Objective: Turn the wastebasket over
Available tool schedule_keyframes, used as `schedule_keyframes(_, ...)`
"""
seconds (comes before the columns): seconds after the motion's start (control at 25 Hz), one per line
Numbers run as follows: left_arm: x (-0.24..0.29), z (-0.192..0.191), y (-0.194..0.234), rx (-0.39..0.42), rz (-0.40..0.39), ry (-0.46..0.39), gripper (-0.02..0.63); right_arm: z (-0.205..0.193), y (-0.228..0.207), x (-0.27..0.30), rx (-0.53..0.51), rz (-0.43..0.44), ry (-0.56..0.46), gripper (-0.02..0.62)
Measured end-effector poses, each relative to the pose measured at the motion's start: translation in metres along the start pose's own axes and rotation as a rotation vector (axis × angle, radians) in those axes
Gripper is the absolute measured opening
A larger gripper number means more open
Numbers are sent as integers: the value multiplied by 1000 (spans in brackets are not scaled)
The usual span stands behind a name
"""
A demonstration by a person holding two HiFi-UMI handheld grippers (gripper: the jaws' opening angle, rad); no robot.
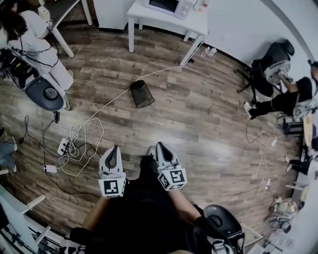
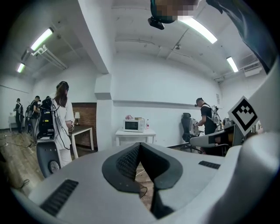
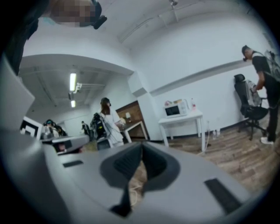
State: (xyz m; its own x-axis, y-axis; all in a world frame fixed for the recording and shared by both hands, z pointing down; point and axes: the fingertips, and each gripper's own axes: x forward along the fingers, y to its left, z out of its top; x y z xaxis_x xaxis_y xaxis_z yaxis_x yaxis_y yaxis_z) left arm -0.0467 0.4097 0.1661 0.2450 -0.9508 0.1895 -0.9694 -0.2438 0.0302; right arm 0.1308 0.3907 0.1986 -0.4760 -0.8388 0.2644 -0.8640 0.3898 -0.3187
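Wood floor: wastebasket at 12 o'clock, white cable passing beside it to a power strip at 9, table farther at 12, chair at 2.

Black wire-mesh wastebasket, wood-plank floor

Head view looks steeply down on the wooden floor; both gripper views face roughly level across the room, and all three share the distant microwave on its white table.
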Motion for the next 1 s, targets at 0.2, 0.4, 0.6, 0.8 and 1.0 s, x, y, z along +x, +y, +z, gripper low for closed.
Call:
schedule_keyframes(0.2,39,7,-34,-16,68,10,34,19,-58,15,-22,60,28,34)
schedule_keyframes(0.4,73,9,-47,-17,122,34,34,31,-107,41,-20,73,49,34)
schedule_keyframes(0.6,104,3,-47,-10,141,65,34,37,-137,72,-21,71,66,32)
schedule_keyframes(0.8,146,-3,-26,-24,158,78,34,47,-151,111,-41,73,73,34)
schedule_keyframes(1.0,208,5,-7,-28,148,52,34,59,-170,154,-64,64,96,34)
